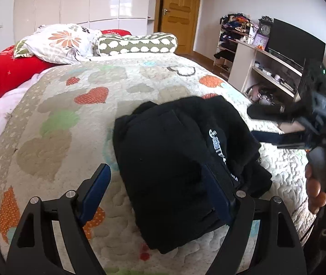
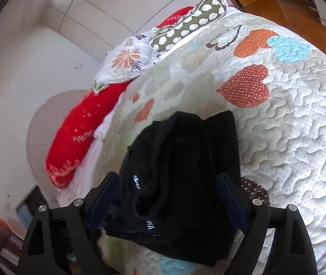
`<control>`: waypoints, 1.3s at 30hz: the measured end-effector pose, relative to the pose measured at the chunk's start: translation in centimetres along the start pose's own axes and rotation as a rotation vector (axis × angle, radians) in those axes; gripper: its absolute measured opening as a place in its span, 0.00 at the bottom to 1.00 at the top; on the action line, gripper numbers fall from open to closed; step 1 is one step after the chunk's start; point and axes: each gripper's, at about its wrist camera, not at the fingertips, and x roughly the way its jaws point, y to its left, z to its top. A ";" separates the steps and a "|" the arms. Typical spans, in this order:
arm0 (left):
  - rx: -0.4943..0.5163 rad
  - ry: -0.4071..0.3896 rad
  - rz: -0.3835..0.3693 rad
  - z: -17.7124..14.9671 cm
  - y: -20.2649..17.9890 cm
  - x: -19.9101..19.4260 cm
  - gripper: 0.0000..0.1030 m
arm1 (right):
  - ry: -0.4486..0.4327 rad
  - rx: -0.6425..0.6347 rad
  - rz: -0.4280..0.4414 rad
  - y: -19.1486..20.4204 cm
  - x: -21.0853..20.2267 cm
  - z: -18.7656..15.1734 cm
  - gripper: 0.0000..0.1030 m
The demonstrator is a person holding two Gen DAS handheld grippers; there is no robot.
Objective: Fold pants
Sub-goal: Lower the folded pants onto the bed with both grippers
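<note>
Black pants with white lettering lie folded in a compact bundle on the quilted bed cover. My left gripper is open just above the bundle's near-left part; its right finger overlaps the cloth and holds nothing. My right gripper shows at the right of the left wrist view, held in a hand, open, beside the bundle's far right edge. In the right wrist view the pants lie between the spread fingers of my right gripper, which is open.
Pillows and a red bolster lie at the head of the bed. A shelf unit with a TV stands to the right past the bed edge. A wooden door is at the back.
</note>
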 end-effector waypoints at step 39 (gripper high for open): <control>-0.058 0.072 -0.004 -0.1 -0.1 3.3 0.83 | 0.004 -0.153 -0.247 -1.3 0.2 -3.8 0.20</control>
